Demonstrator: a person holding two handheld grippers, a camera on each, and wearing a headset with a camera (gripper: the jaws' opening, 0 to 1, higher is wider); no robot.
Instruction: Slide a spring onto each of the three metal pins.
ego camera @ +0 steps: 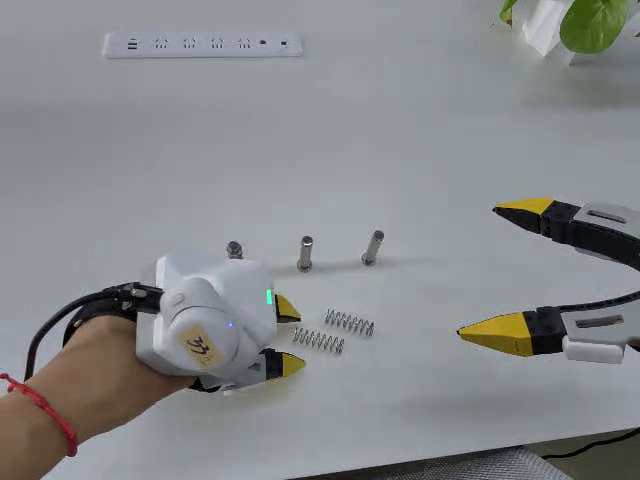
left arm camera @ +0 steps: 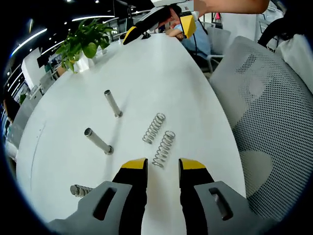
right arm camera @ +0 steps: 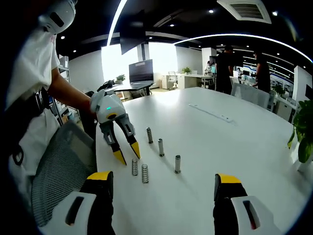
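Holding both tongs over the white table (ego camera: pixel 420 130), I have nothing pinched in either of them. My left tongs (ego camera: pixel 296 338) hang low at about 7 o'clock in the head view, with the yellow tips a little spread and only table between them. Just beyond these tips, at 3 o'clock from them, two loose springs lie flat and side by side, the near spring (ego camera: pixel 318 341) and the far spring (ego camera: pixel 349 322), close to each other but apart. At 12 o'clock from the springs three metal pins stand upright in a row. The left pin (ego camera: pixel 234 249) carries a spring around it already, as the left gripper view shows more clearly; the middle pin (ego camera: pixel 305 253) and the right pin (ego camera: pixel 373 247) are bare. My right tongs (ego camera: pixel 480 270) are at 3 o'clock, well apart from the springs, with the jaws spread wide and empty. A power strip (ego camera: pixel 202 44) lies at 11 o'clock on the far side, and a green plant (ego camera: pixel 590 22) stands at 1 o'clock.
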